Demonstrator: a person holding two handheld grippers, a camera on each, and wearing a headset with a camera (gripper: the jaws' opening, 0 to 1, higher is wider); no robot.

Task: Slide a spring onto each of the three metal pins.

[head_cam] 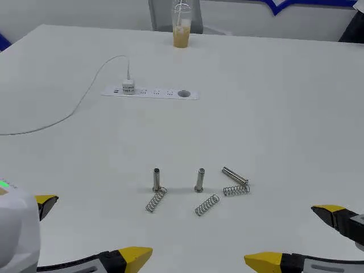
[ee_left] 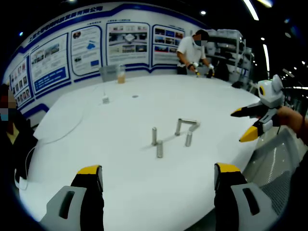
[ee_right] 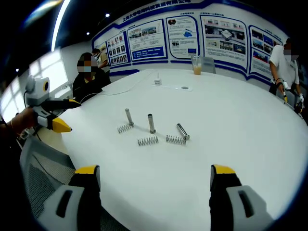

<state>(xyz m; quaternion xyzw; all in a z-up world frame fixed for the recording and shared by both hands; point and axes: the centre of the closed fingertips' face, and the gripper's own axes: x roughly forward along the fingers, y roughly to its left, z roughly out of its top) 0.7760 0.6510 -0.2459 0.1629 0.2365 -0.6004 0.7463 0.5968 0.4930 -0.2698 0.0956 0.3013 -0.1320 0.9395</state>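
Both grippers hang at the near edge of the white table (head_cam: 273,114) with their jaws spread wide and nothing between them. The left gripper (head_cam: 91,227) is low on the left and the right gripper (head_cam: 296,236) low on the right, and a broad strip of bare tabletop lies between their yellow tips and the work. The parts sit close together, nearer the person than the far side. Two pins stand upright side by side, the left pin (head_cam: 156,179) and the middle pin (head_cam: 200,180). The third pin (head_cam: 235,176) lies on its side to their right. No spring is on a pin yet. The left spring (head_cam: 156,200) lies slanted with its upper end at the left pin's base, the middle spring (head_cam: 207,205) lies just in front of the middle pin, and the right spring (head_cam: 236,190) lies just beside the third pin. Beyond them the surface runs open to a power strip (head_cam: 151,92), whose cable (head_cam: 74,111) trails off left. A cup (head_cam: 181,28) stands near the far edge.
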